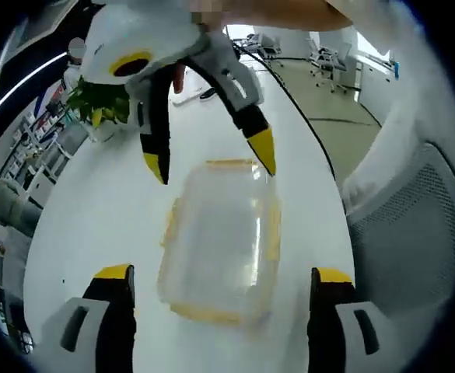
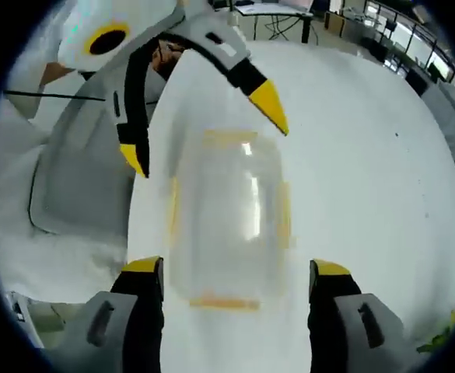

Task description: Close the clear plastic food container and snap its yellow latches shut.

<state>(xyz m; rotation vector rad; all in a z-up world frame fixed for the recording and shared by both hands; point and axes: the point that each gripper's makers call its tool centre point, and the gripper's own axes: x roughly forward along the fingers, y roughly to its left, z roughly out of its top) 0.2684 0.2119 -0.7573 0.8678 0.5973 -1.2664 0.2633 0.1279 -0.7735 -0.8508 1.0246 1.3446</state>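
Clear container (image 1: 221,237) on the white table (image 1: 95,225), lid seemingly on, contents unclear; left gripper (image 1: 223,284) and right gripper (image 2: 235,280) spread wide, flanking it.

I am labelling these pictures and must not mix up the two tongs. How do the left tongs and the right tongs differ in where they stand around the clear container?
In the left gripper view, the left tongs rise at the container's near end, and the right tongs come in over its far end. The right gripper view swaps them: the right tongs stand near, the left tongs far. Both are open, white and black with yellow tips, and grip nothing.
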